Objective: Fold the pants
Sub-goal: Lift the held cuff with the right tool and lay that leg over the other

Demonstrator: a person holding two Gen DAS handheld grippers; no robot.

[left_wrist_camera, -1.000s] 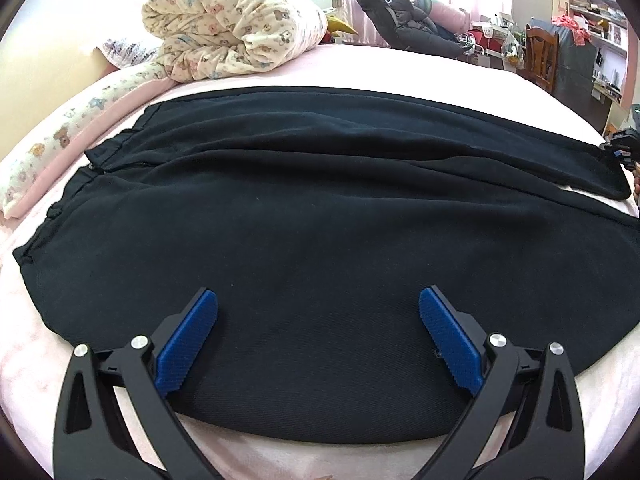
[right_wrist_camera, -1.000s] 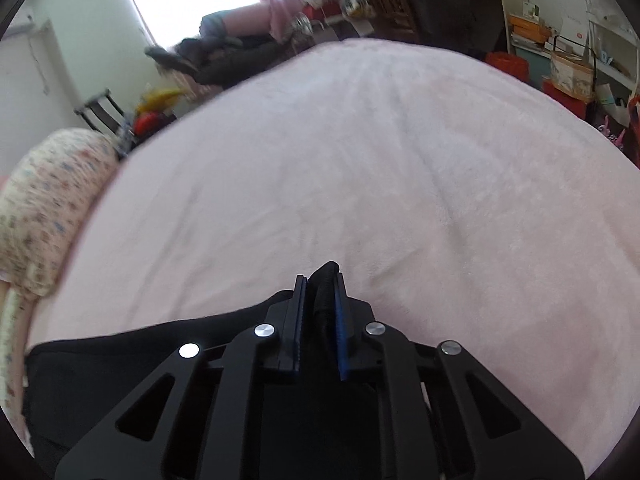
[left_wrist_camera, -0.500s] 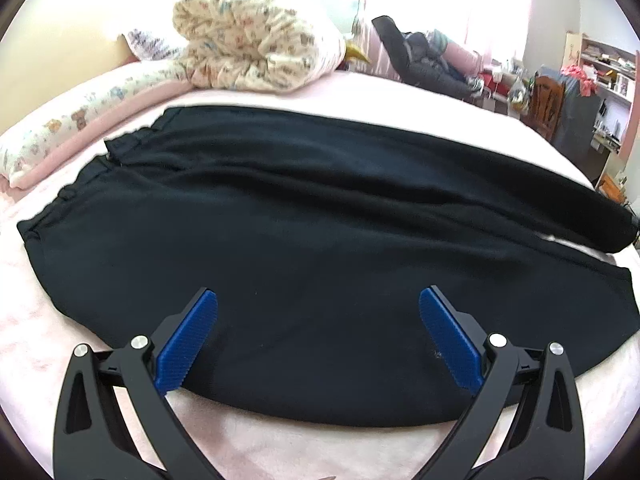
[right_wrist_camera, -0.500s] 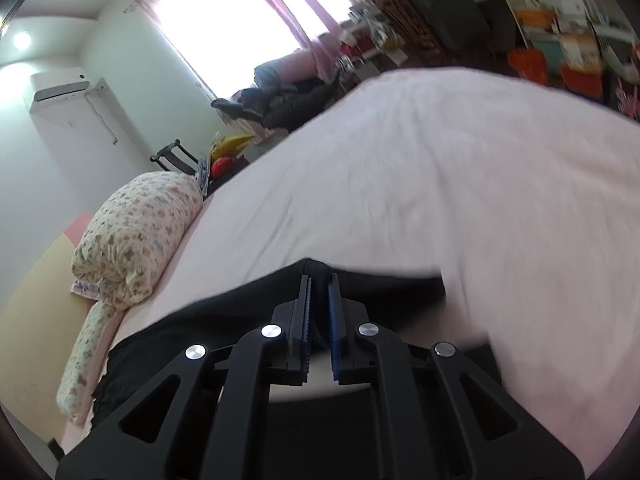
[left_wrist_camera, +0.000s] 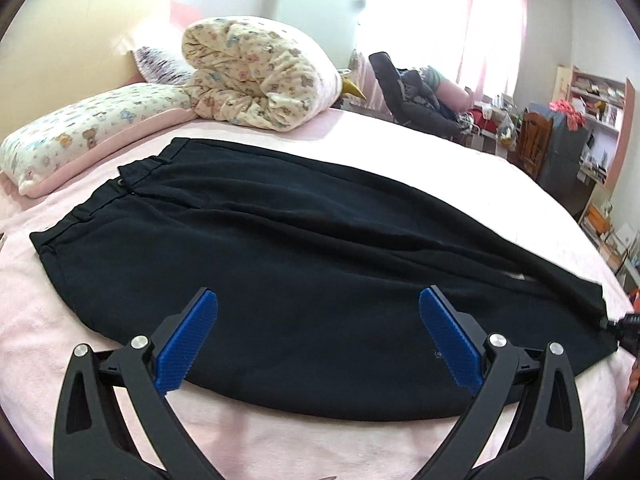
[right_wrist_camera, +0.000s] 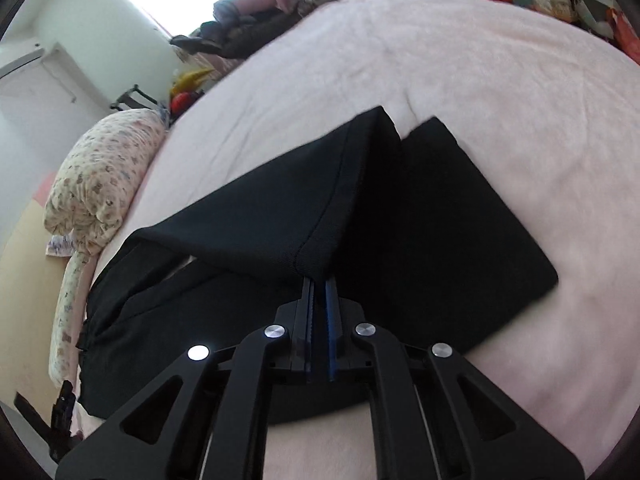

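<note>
Black pants [left_wrist_camera: 320, 260] lie spread across the pink bed [left_wrist_camera: 400, 152], waistband to the left and legs to the right. My left gripper [left_wrist_camera: 318, 320] hovers open over the near edge of the pants, with nothing between its blue pads. In the right wrist view my right gripper [right_wrist_camera: 319, 292] pinches the hem corner of one leg [right_wrist_camera: 280, 220] and holds it tented above the other leg [right_wrist_camera: 460, 232], which lies flat. Its jaws are opening, with the cloth still between them. The right gripper's tip shows at the right edge of the left wrist view [left_wrist_camera: 626, 324], at the hem.
A rolled floral quilt [left_wrist_camera: 256, 76] and a patterned pillow [left_wrist_camera: 80, 132] sit at the head of the bed. Beyond the bed are a dark chair piled with clothes [left_wrist_camera: 416, 100], a cabinet and shelves [left_wrist_camera: 596, 120]. Pink sheet lies bare beyond the leg ends [right_wrist_camera: 480, 80].
My right gripper has carried the leg hem across the bed, so it is now raised over the other leg. My left gripper has risen and tilted; it stays open.
</note>
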